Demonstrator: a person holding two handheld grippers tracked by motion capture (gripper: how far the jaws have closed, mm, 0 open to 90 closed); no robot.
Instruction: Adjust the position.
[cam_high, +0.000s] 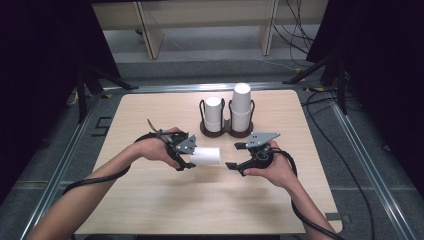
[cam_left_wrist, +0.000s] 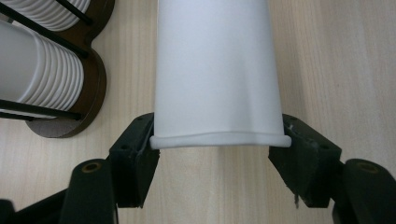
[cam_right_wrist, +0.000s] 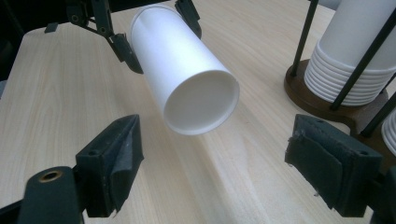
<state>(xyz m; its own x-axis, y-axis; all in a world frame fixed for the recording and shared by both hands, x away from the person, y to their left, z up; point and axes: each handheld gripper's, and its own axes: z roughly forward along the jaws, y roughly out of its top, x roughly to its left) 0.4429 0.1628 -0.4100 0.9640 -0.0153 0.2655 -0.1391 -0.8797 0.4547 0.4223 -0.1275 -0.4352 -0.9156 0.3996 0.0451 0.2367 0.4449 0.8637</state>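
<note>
A single white paper cup (cam_high: 207, 156) (cam_left_wrist: 217, 70) (cam_right_wrist: 187, 70) lies level just above the table. My left gripper (cam_high: 191, 152) (cam_left_wrist: 217, 144) is shut on its rolled rim, which is pinched slightly flat between the jaws. The cup's other end points at my right gripper (cam_high: 233, 155) (cam_right_wrist: 212, 140), which stands open a short way off with nothing between its fingers. In the right gripper view the left gripper (cam_right_wrist: 156, 32) shows behind the cup, clamped on its far end.
A dark wooden two-post holder (cam_high: 227, 131) stands behind the grippers with a short cup stack (cam_high: 214, 112) and a taller one (cam_high: 241, 105) (cam_right_wrist: 355, 56). The light wooden table (cam_high: 150, 200) has bare room at front and left. Cables trail off to the right.
</note>
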